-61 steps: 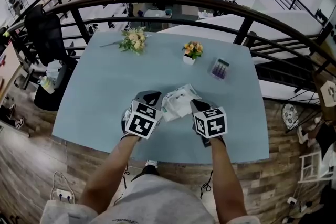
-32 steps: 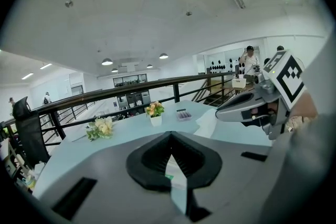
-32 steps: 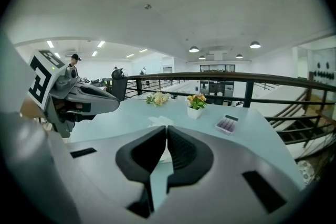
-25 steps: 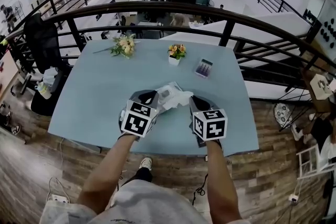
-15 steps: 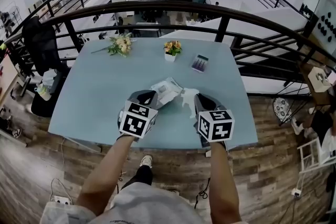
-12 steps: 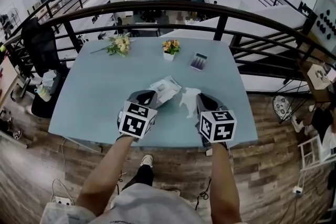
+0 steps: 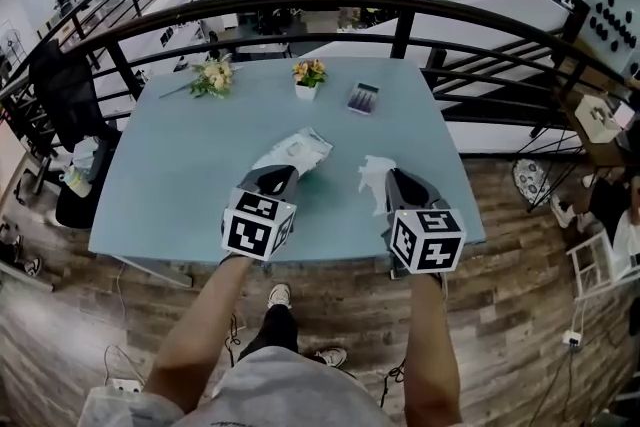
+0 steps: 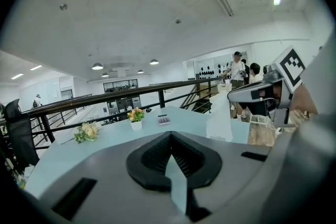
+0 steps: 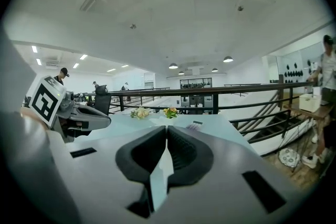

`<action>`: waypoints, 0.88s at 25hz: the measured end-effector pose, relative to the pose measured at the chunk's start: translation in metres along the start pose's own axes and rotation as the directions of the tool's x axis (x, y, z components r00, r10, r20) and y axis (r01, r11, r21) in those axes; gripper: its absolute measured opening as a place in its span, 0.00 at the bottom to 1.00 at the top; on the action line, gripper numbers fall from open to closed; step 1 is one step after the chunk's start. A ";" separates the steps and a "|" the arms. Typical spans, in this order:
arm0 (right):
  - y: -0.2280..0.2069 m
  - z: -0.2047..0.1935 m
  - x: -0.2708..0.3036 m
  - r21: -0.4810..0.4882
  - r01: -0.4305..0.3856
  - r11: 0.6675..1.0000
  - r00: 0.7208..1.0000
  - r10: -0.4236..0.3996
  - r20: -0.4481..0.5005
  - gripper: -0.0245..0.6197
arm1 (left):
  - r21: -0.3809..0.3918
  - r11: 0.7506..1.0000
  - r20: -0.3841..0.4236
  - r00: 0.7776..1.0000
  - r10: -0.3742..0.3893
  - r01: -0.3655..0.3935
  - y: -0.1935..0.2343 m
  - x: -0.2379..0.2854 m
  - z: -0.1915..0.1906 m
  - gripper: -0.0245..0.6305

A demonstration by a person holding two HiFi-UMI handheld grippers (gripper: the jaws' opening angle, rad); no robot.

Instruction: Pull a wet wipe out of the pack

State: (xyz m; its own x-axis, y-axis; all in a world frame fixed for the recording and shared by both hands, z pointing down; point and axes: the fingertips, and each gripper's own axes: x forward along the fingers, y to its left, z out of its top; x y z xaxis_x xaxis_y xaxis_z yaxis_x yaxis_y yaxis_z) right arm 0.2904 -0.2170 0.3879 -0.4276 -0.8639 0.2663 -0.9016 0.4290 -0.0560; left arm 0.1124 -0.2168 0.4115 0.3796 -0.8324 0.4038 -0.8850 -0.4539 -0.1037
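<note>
The white wet wipe pack [image 7: 298, 151] is lifted a little above the light blue table [image 7: 180, 165], and my left gripper [image 7: 277, 174] is shut on its near edge. In the left gripper view a thin pale strip of the pack [image 8: 177, 186] shows between the closed jaws of that gripper [image 8: 170, 135]. My right gripper [image 7: 392, 178] is shut on a white wet wipe [image 7: 373, 177], which hangs free and apart from the pack. The right gripper view shows the wipe [image 9: 160, 176] pinched between the jaws of this gripper [image 9: 167, 129].
A loose bouquet [image 7: 212, 75], a small pot of flowers [image 7: 309, 74] and a small box [image 7: 362, 98] stand along the table's far side. A black railing [image 7: 400, 20] runs behind the table. The table's near edge [image 7: 300, 260] lies just below both grippers.
My right gripper has moved right and slightly up, drawing the wipe clear of the pack. The left gripper has drifted left with the pack still in it.
</note>
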 end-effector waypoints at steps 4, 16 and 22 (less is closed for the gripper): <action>-0.007 -0.004 -0.018 -0.004 0.037 0.999 0.999 -0.037 0.007 0.06 | 0.009 1.000 0.004 1.000 -0.021 0.021 -0.014 -0.001 0.002 0.03; -0.025 -0.013 -0.042 0.014 0.088 0.996 0.996 -0.088 0.012 0.06 | 0.033 0.998 0.013 0.998 -0.056 0.056 -0.035 0.007 0.011 0.03; -0.027 -0.012 -0.041 0.008 0.089 0.996 0.996 -0.089 0.010 0.06 | 0.030 0.998 0.017 0.998 -0.061 0.060 -0.036 0.010 0.013 0.03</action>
State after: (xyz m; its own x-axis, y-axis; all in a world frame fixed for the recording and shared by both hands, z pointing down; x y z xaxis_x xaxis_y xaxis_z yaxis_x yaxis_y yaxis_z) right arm 0.3329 -0.1901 0.3898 -0.3462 -0.9013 0.2603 -0.9365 0.3483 -0.0395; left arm 0.1514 -0.2132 0.4079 0.4371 -0.8085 0.3941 -0.8519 -0.5127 -0.1068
